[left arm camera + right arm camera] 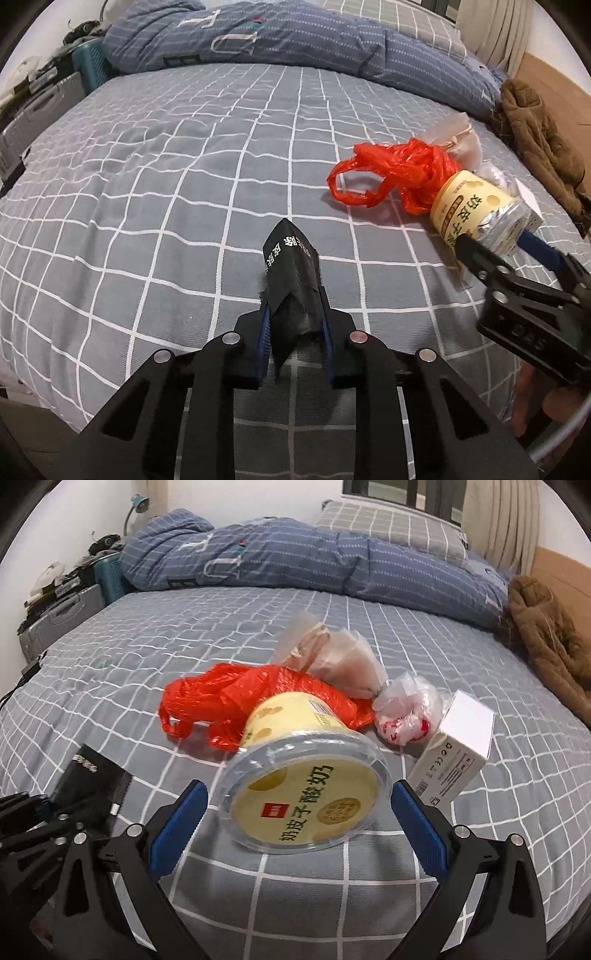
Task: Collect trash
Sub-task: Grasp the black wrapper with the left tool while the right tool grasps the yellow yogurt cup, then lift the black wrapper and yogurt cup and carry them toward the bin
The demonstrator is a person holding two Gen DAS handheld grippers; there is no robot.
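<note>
My left gripper (pixel 294 321) is shut on a black wrapper (pixel 291 273) with white print, which juts forward from its blue pads over the checked bed sheet (pixel 147 221). The same black wrapper (pixel 92 779) shows at the left of the right wrist view. A yellow yoghurt tub (pixel 306 786) lies on its side, lid towards me, between the wide-apart pads of my open right gripper (pixel 299 823), which do not touch it. Behind the tub lies a crumpled red plastic bag (pixel 221 698). In the left wrist view the yoghurt tub (pixel 469 206) and red bag (pixel 399 170) sit at the right.
A white carton (pixel 454 749), a clear crumpled bag (pixel 406 712) and a translucent wrapper (pixel 332 653) lie beside the tub. A blue quilt (pixel 295 561) covers the bed's far end, with a brown garment (pixel 546 638) at right. A grey suitcase (pixel 59 616) stands off the left edge.
</note>
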